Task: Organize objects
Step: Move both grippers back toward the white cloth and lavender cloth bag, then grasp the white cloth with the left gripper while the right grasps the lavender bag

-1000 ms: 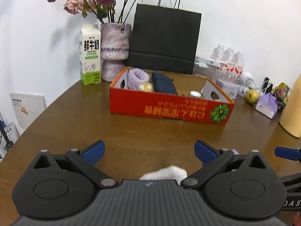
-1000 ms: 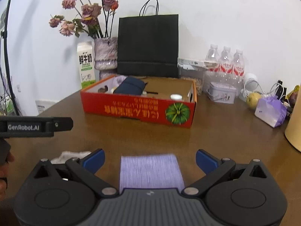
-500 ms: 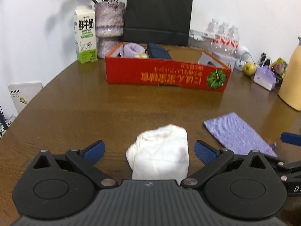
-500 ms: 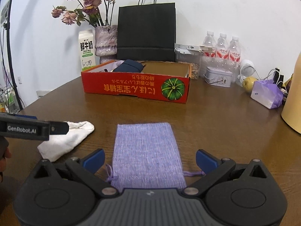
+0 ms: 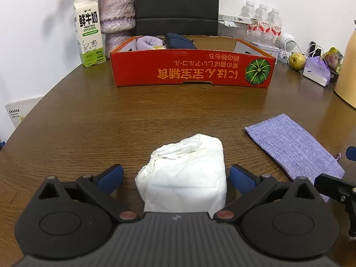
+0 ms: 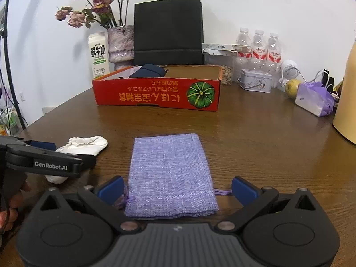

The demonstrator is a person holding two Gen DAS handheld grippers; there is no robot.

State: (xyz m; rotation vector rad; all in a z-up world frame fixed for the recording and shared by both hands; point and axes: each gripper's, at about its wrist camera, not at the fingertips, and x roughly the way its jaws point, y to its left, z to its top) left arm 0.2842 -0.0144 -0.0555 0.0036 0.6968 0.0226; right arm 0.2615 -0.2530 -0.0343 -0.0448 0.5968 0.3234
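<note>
- Brown wood table carries everything; a red cardboard box sits toward its far edge, in front of a black paper bag.
- Left gripper is near the front edge with its blue fingers spread apart, one on each side of a white cloth bundle; whether the pads touch it is hard to tell.
- Right gripper also has its fingers spread, straddling the near end of a flat purple pouch that lies just beside the bundle on the bundle's right.
- Inside the box, at its left end, are a dark blue pouch and a rolled lilac cloth.
- Along the far edge stand a milk carton, a vase of dried flowers and water bottles.
</note>
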